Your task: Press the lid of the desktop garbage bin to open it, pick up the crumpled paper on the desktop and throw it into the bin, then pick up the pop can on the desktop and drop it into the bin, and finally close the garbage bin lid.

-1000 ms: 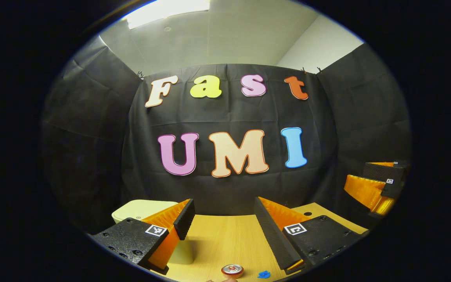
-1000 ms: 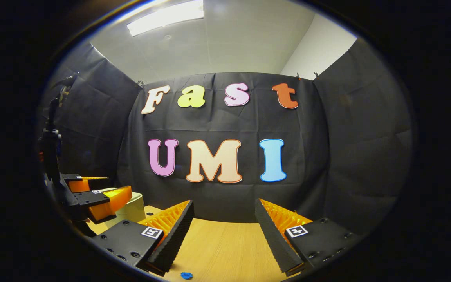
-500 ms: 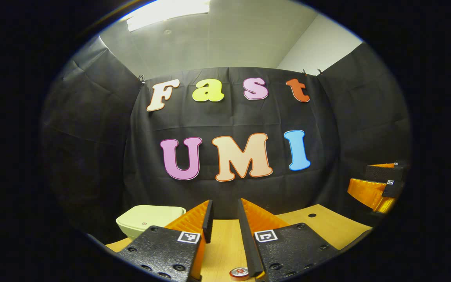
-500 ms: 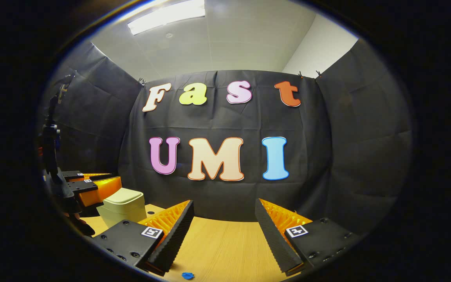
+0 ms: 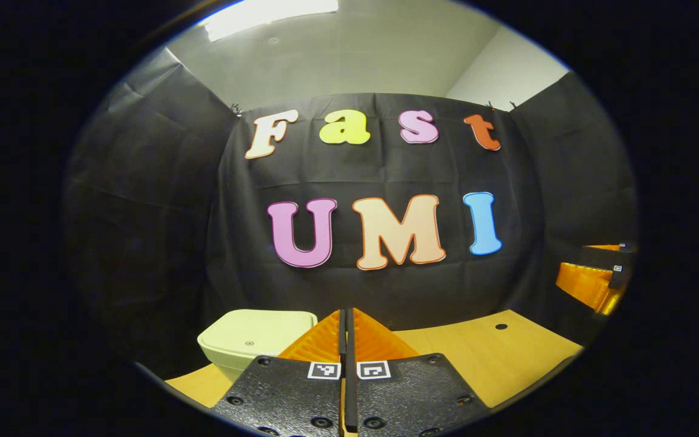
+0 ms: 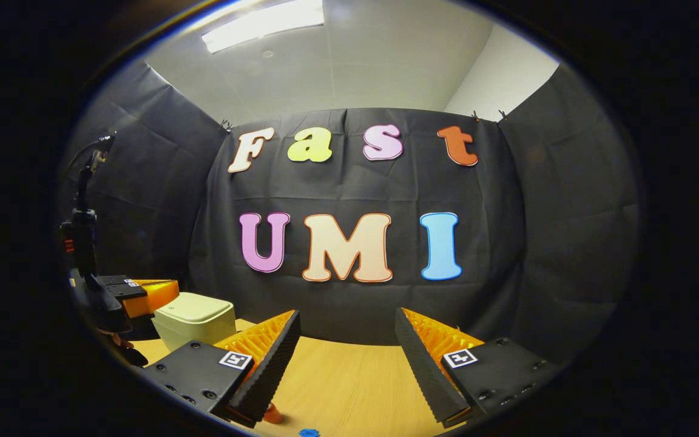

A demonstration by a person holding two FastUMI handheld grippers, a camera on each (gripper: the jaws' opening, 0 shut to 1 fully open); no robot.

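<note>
The pale green bin [image 5: 256, 335] stands on the wooden table [image 5: 495, 355] with its lid down. My left gripper [image 5: 345, 318] is shut with nothing between its fingers, and it sits just right of the bin and nearer to me. In the right gripper view the left gripper [image 6: 173, 286] hovers level with the bin's [image 6: 196, 317] lid at its left side, apart from it. My right gripper [image 6: 346, 337] is open and empty over the table. A small orange-red thing [image 6: 272, 416] peeks out under its left finger; I cannot tell what it is.
A small blue scrap [image 6: 309, 433] lies on the table [image 6: 349, 382] near the front edge. There is a small round hole [image 5: 500, 326] in the tabletop at the right. Black cloth walls close the booth behind and on both sides. The right gripper [image 5: 592, 280] shows at the far right.
My left gripper's fingers have gone from wide open to fully shut, and the can's top has slipped out of its view. The right gripper has barely moved.
</note>
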